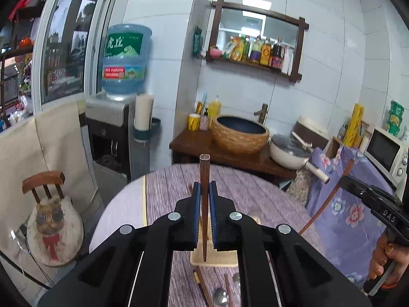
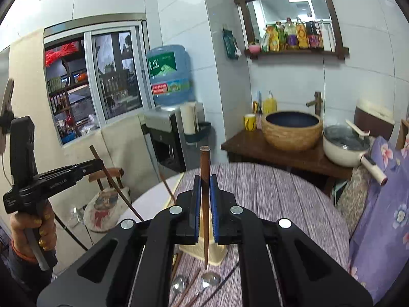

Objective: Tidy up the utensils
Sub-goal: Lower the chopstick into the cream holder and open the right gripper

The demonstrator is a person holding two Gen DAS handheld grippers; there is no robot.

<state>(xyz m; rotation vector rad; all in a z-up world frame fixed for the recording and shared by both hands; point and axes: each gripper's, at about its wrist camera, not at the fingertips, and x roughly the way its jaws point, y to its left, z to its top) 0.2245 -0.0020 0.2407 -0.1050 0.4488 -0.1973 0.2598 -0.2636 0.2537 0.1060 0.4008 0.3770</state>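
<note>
My left gripper (image 1: 204,185) is shut on a brown wooden chopstick (image 1: 205,168) that stands upright between its blue pads, tip down over a cream utensil holder (image 1: 217,259). In the right wrist view, my right gripper (image 2: 204,179) is shut on a second brown chopstick (image 2: 204,161), also upright above the holder (image 2: 219,253). Each gripper shows in the other's view: the right gripper (image 1: 343,180) with its slanted chopstick (image 1: 329,199), and the left gripper (image 2: 101,163) with its chopstick (image 2: 117,188). Spoons (image 2: 211,278) and loose chopsticks (image 2: 189,289) lie on the table near the holder.
The round table (image 1: 255,192) wears a purple wood-grain cloth. Behind it a wooden counter (image 1: 194,145) carries a woven basin (image 1: 240,133) and a white pot (image 1: 288,153). A water dispenser (image 1: 110,133) and a chair with a cat cushion (image 1: 53,227) stand at the left. A microwave (image 1: 386,151) is at the right.
</note>
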